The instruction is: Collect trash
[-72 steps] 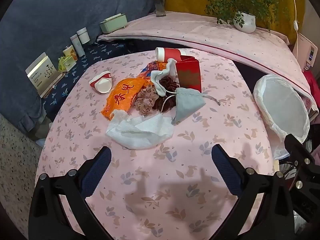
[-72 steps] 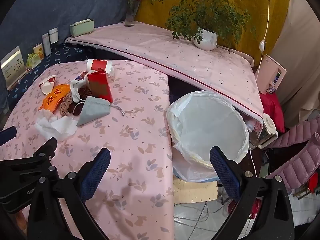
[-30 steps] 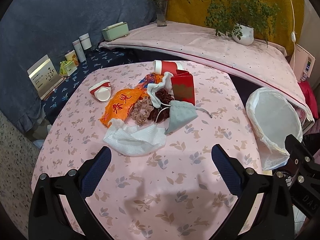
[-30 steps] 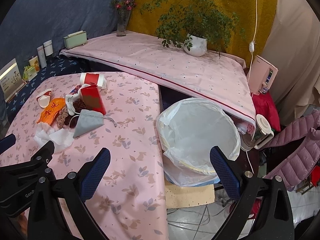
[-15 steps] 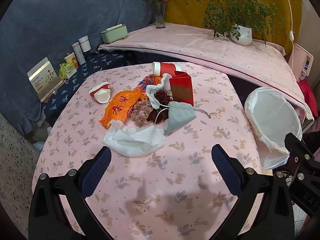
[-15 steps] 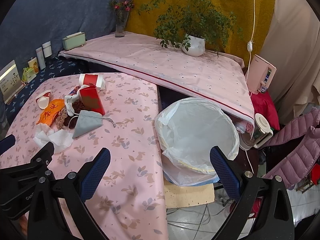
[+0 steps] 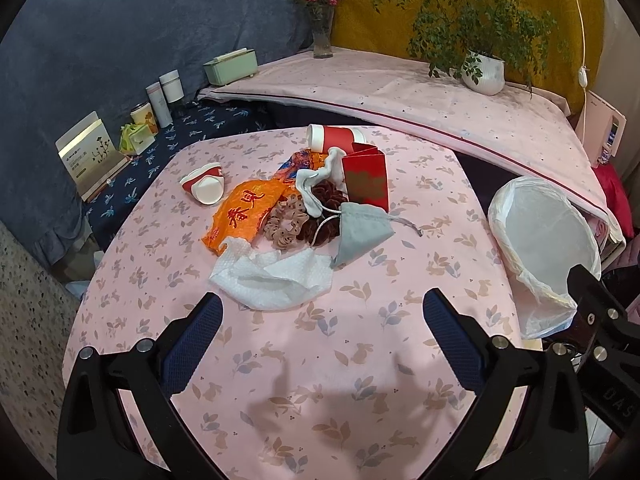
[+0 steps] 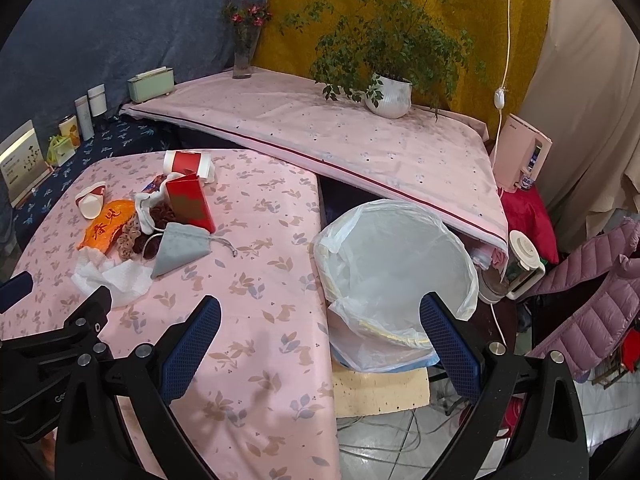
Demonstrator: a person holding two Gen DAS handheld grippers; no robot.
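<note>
Left gripper (image 7: 320,336) and right gripper (image 8: 320,336) both spread wide, holding nothing. Trash pile (image 7: 296,208) sits mid-frame on the table (image 7: 320,380) — tissue (image 7: 272,276) nearest, light and limp; pinch a raised fold. Lined bin (image 8: 396,276) at right.

A heap of trash lies on the pink table (image 7: 420,216). A crumpled white paper towel (image 7: 272,276) sits at the near edge of the heap, an orange wrapper (image 7: 240,210) behind it to the left. A grey pouch (image 7: 360,232) lies on the right, a red envelope (image 7: 366,184) standing behind it. One red paper cup (image 7: 334,138) lies tipped at the far end, a crushed one (image 7: 204,186) apart on the left. The lined bin (image 8: 396,272) stands open beside the table's right edge.
</note>
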